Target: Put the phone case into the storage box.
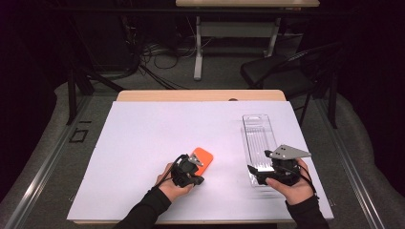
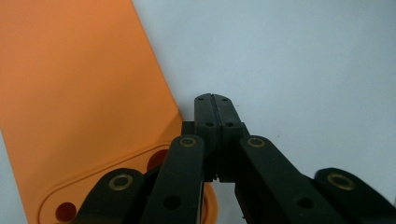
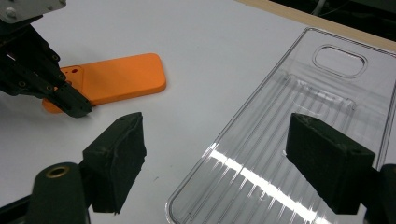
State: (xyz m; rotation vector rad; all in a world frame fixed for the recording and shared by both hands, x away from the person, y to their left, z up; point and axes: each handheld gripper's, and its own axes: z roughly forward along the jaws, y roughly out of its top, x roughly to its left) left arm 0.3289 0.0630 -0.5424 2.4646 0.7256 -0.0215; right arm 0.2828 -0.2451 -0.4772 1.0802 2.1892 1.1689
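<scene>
An orange phone case (image 1: 204,156) lies flat on the white sheet, with its camera cut-out end toward my left gripper (image 1: 196,167). In the left gripper view the jaws (image 2: 212,99) are pressed together with nothing between them, just right of the case's long edge (image 2: 79,93). A clear plastic shell (image 1: 258,137) lies at the right of the sheet. My right gripper (image 1: 255,172) hovers over the shell's near end. Its jaws (image 3: 215,123) stand wide open above the ribbed shell (image 3: 299,116), and farther off I see the orange case (image 3: 121,79) and the left gripper (image 3: 77,107).
The white sheet (image 1: 157,129) covers most of the wooden table (image 1: 200,95). A black chair (image 1: 282,71) and a tangle of cables (image 1: 157,52) sit on the floor beyond the far edge. Another table's legs (image 1: 198,43) stand farther back.
</scene>
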